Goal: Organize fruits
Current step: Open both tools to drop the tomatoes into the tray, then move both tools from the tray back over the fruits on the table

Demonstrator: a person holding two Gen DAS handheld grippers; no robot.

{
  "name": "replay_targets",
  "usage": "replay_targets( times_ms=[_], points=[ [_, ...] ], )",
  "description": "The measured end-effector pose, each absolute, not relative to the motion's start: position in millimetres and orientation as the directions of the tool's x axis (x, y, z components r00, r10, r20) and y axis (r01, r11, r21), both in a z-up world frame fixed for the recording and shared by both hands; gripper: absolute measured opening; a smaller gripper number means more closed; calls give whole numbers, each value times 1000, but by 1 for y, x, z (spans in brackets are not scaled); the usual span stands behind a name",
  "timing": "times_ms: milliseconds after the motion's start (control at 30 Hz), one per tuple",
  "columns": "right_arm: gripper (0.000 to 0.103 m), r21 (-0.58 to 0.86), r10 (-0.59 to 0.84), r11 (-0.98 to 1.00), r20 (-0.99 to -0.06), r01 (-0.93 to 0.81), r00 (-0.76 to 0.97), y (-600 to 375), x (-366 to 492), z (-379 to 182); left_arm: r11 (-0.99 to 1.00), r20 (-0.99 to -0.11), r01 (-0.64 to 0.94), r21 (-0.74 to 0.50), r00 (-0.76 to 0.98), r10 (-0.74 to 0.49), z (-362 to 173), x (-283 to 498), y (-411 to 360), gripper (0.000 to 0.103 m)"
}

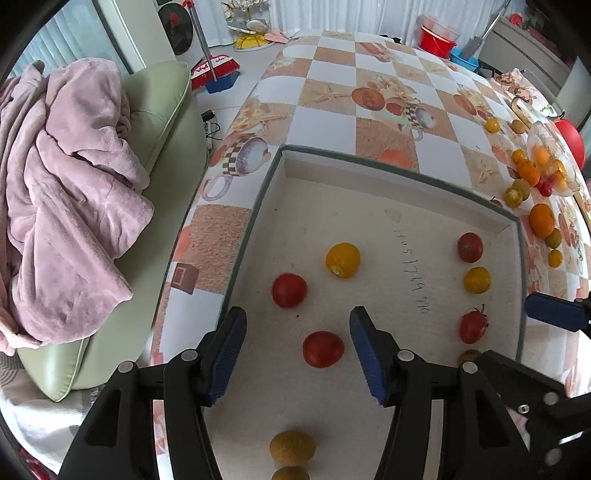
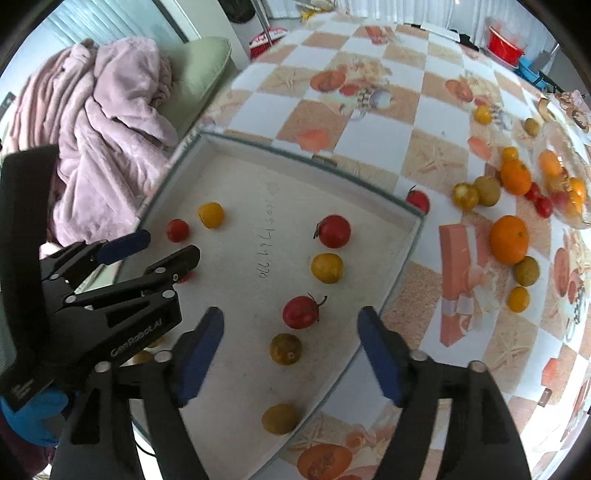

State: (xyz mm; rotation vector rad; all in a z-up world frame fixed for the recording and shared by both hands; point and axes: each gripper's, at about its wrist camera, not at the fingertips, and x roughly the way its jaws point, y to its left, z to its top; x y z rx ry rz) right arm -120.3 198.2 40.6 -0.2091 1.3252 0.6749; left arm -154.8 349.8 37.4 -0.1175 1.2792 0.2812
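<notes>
A shallow white tray [image 1: 369, 162] [image 2: 295, 157] with a dark rim lies on the checked tablecloth and holds several red and yellow tomatoes. My left gripper [image 1: 297, 317] hangs open over the tray. A red tomato [image 1: 323, 349] lies on the tray floor between its blue pads, untouched. My right gripper [image 2: 291, 314] is open wide above the tray's right side. A red stemmed tomato [image 2: 301, 312] and a dark yellow one [image 2: 285, 349] sit between its fingers, neither gripped. The left gripper [image 2: 162, 254] also shows at the left of the right wrist view.
Loose oranges [image 2: 509, 239] and several small tomatoes [image 2: 466, 195] lie on the cloth right of the tray, near a clear plastic bag [image 2: 561, 177]. A pink blanket [image 1: 66, 192] covers a green sofa [image 1: 162, 122] on the left. A red bucket [image 1: 437, 35] stands at the back.
</notes>
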Motion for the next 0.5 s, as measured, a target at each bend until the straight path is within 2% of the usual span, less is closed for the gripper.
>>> replay_targets(
  times_ms=[267, 500],
  points=[
    [80, 230, 324, 844, -938, -484, 120, 149, -119, 56, 976, -953, -207, 61, 279, 119, 60, -155, 318, 60],
    [80, 216, 278, 913, -951, -346, 138, 93, -104, 49, 994, -945, -102, 41, 320, 72, 80, -136, 272, 60]
  ],
)
